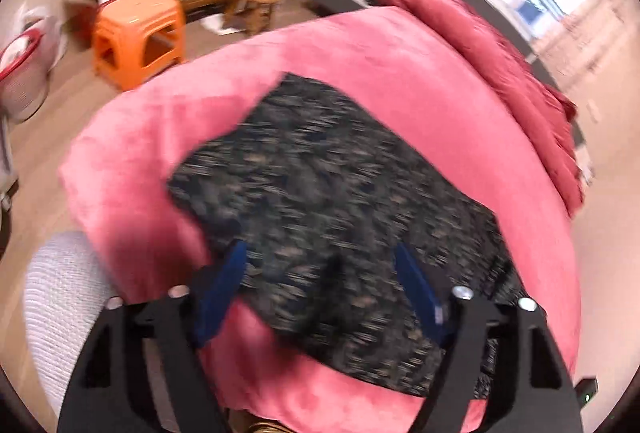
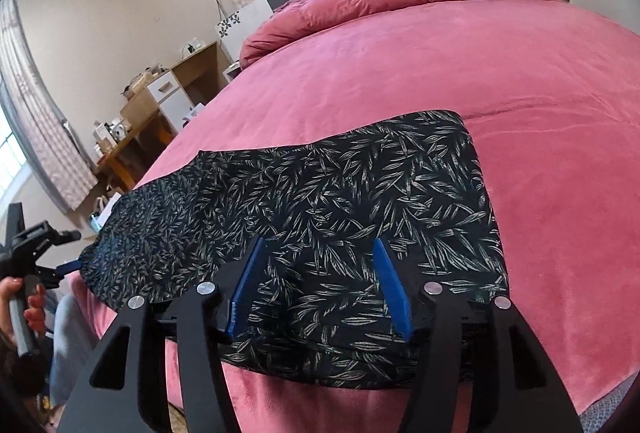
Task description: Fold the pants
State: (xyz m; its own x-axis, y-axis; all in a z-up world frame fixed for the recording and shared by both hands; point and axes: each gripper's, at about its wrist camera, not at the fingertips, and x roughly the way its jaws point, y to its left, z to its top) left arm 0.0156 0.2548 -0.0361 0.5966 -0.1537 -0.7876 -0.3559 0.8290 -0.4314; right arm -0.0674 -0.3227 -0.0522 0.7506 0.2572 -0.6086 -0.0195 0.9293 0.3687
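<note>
- Pants (image 2: pixel 320 233) lie flat on the pink bed (image 2: pixel 520 113), near its foot edge.
- Right gripper (image 2: pixel 318 285) and left gripper (image 1: pixel 320 289) both spread wide, empty, over the pants.
- Next, probably: pinch an edge and fold across.

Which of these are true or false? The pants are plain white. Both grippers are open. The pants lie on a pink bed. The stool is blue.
1. The pants are plain white. False: they are black with a pale leaf print.
2. The left gripper and right gripper are both open. True.
3. The pants lie on a pink bed. True.
4. The stool on the floor is blue. False: it is orange.
</note>
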